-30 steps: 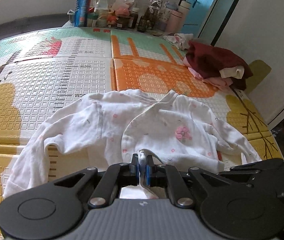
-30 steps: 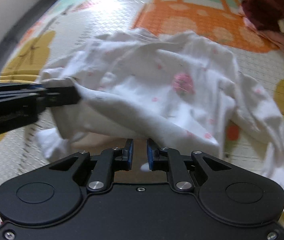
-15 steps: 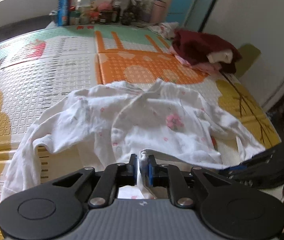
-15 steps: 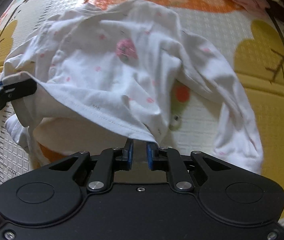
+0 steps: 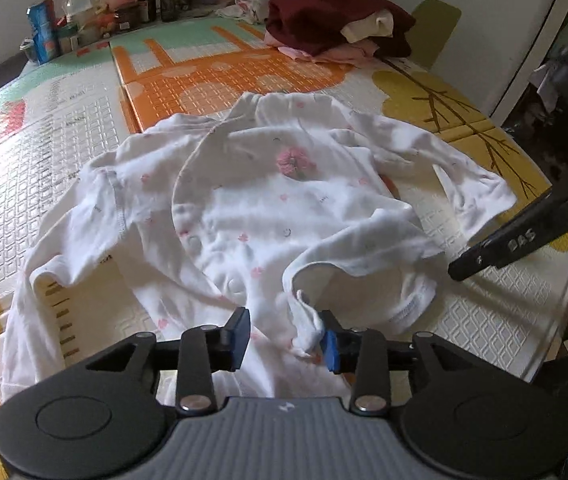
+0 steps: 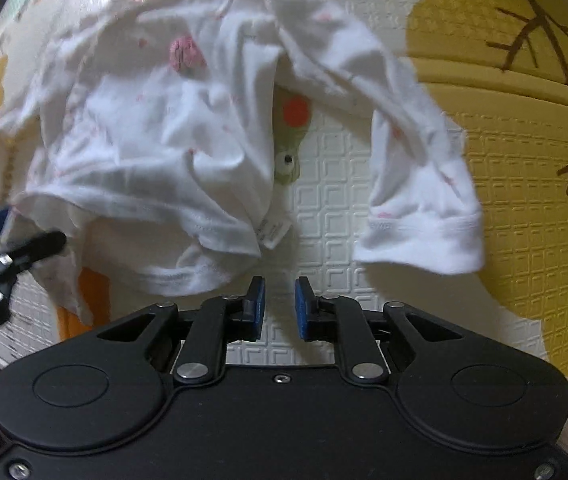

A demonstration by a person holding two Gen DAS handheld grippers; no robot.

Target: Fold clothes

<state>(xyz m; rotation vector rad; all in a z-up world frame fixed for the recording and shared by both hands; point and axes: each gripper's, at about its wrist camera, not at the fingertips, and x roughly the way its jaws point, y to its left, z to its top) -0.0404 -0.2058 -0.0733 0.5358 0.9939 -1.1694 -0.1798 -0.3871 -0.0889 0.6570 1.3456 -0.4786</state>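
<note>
A white baby top [image 5: 267,208] with a pink flower print lies crumpled on the patterned play mat [image 5: 223,88]. My left gripper [image 5: 284,338] hovers over its near hem. Its jaws are opening, and a loose bit of hem hangs against the right pad [image 5: 330,346], not pinched. In the right wrist view the top [image 6: 143,128] lies ahead, one sleeve [image 6: 424,208] spread to the right. My right gripper [image 6: 279,304] points down at bare mat just in front of the hem, its jaws slightly apart with nothing between them. One of its fingers [image 5: 524,240] shows in the left wrist view.
A pile of dark red and pink clothes [image 5: 340,20] sits at the mat's far right. Bottles, cans and boxes [image 5: 95,12] line the back edge. The mat's right edge [image 5: 564,272] drops off near the right gripper. The left gripper's fingers [image 6: 23,248] show at the right wrist view's left edge.
The left jaws have gone from shut on the hem to wide apart. The raised lower edge has dropped onto the mat. The right gripper moved right, off the hem.
</note>
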